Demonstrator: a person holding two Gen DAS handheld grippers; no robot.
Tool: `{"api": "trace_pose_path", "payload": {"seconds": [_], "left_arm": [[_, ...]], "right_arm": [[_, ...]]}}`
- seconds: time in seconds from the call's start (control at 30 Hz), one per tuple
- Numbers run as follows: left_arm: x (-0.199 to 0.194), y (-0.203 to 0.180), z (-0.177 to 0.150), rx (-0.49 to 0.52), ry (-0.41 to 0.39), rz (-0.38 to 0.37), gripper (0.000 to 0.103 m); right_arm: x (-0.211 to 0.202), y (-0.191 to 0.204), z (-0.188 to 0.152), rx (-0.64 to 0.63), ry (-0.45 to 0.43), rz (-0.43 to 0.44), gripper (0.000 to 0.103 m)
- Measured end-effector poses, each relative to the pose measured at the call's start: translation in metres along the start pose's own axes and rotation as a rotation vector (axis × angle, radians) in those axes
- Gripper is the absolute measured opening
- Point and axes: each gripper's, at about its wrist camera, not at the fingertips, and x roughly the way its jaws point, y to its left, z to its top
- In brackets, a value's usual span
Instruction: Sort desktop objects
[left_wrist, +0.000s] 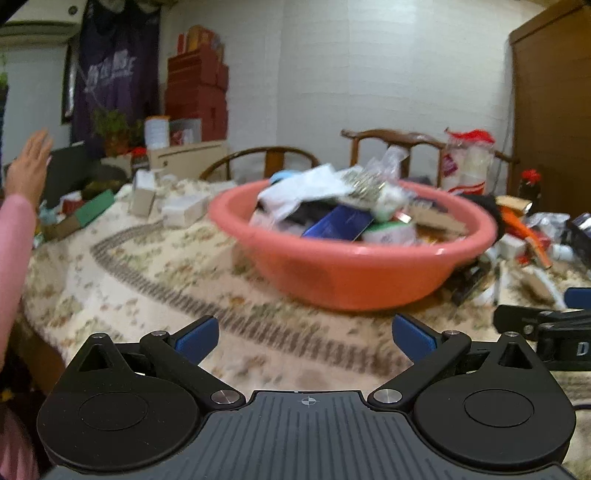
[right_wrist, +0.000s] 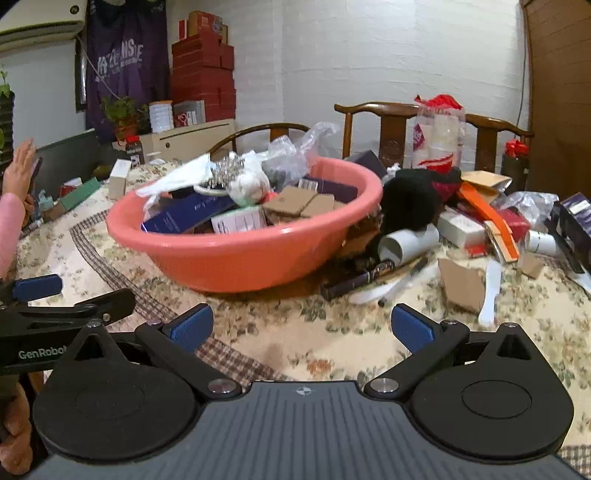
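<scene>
The left tongs (left_wrist: 304, 338) are spread wide with nothing between the blue tips. They hang low over the flowery tablecloth (left_wrist: 122, 266), in front of the pink tub (left_wrist: 354, 273). The right tongs (right_wrist: 303, 328) are spread wide too and hold nothing. They are just to the right of the left tongs, low over the same cloth.

The pink tub sits in the middle of the table. It is piled high with things: a dark blue box (right_wrist: 188, 216), a white box (right_wrist: 240, 221), brown cardboard bits (right_wrist: 299, 203), a clear plastic bag (right_wrist: 291, 151) and a shiny spiky thing (right_wrist: 223, 171).

More things lie on the cloth to the right of the tub. There is a white tube (right_wrist: 406, 243) on its side, a black pen (right_wrist: 356, 282), a torn piece of cardboard (right_wrist: 461, 288), an orange strap (right_wrist: 487, 218) and a black fuzzy lump (right_wrist: 410, 199).

Far off on the left, a hand (left_wrist: 31, 162) in a pink sleeve (left_wrist: 14, 258) is raised.
</scene>
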Motion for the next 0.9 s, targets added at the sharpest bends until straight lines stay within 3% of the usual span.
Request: {"api": "trace_pose_path", "payload": {"seconds": [0.43, 0.9], "left_arm": [[0.023, 0.002, -0.015, 0.041, 0.043, 0.068, 0.103], [0.035, -0.003, -0.015, 0.045, 0.056, 0.020, 0.103]], "right_arm": [[0.017, 0.003, -0.016, 0.008, 0.016, -0.095, 0.102], [0.025, 0.003, -0.017, 0.002, 0.021, -0.099, 0.102]]}}
